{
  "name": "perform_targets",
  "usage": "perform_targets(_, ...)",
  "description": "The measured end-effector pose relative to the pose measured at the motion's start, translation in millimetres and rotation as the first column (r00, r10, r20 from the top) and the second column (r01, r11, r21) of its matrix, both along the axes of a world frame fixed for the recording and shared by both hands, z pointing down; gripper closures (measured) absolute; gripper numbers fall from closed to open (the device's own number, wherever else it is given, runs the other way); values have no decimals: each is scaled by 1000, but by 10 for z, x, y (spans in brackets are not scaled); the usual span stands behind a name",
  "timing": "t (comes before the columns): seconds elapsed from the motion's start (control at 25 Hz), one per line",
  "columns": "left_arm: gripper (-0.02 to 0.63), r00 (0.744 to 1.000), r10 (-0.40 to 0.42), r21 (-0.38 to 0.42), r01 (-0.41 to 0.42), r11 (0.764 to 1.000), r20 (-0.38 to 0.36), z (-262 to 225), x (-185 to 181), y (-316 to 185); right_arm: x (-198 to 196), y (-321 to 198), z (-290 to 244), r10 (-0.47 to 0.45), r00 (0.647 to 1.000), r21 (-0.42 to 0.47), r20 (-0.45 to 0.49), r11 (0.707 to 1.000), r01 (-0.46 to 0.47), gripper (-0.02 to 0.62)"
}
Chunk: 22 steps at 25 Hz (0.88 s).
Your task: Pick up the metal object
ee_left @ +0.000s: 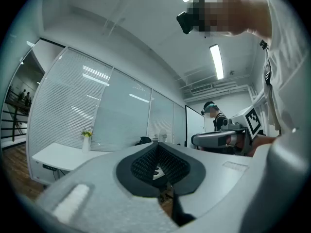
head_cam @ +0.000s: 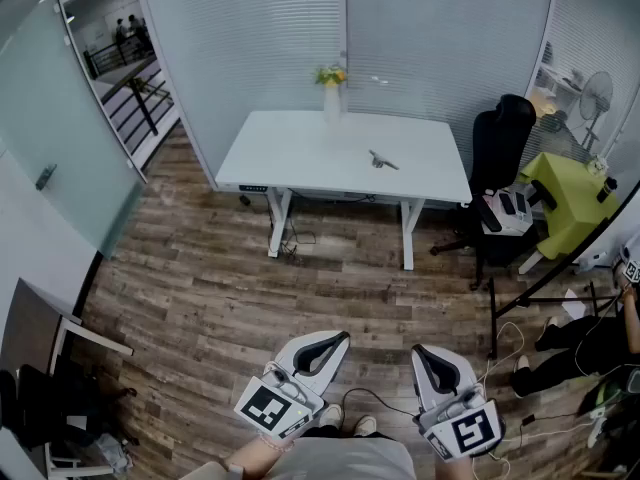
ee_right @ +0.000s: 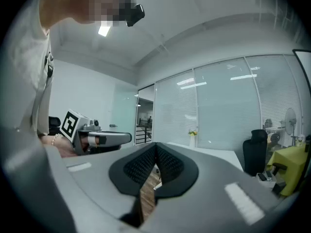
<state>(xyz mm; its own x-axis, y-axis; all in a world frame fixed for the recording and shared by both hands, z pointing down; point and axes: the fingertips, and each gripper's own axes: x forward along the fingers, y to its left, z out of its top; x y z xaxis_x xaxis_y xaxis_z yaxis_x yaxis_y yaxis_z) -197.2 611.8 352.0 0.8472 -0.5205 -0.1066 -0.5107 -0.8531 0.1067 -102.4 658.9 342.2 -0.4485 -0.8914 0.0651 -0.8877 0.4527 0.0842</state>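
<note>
Closed, empty, the left gripper (head_cam: 334, 341) and right gripper (head_cam: 424, 354) hang well apart from the seemingly metal object (head_cam: 383, 161).

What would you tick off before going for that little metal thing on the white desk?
1. Metal object in sight, lying on the white desk: ok.
2. Object within reach: not ok; both grippers are far back across the wooden floor.
3. Left gripper empty: ok; jaws together on nothing.
4. Right gripper opened for a grasp: not ok; shut.
5. Vase of flowers apart from the object: ok.
6. Object's shape, for choosing a grip: cannot tell; too small from here.
</note>
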Motion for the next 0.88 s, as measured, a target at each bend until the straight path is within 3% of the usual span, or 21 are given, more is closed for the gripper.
perform_targets(0.48,604,1000,-4,-15,4,1000,-2,102,-472,93,-301,76,-6,56,998,31,29,998,-57,591)
perform_targets(0.88,604,1000,3,-31,-3,1000,-5,161,-415,-154,-240,-214,107,69,997,-3,42,998,-69,591)
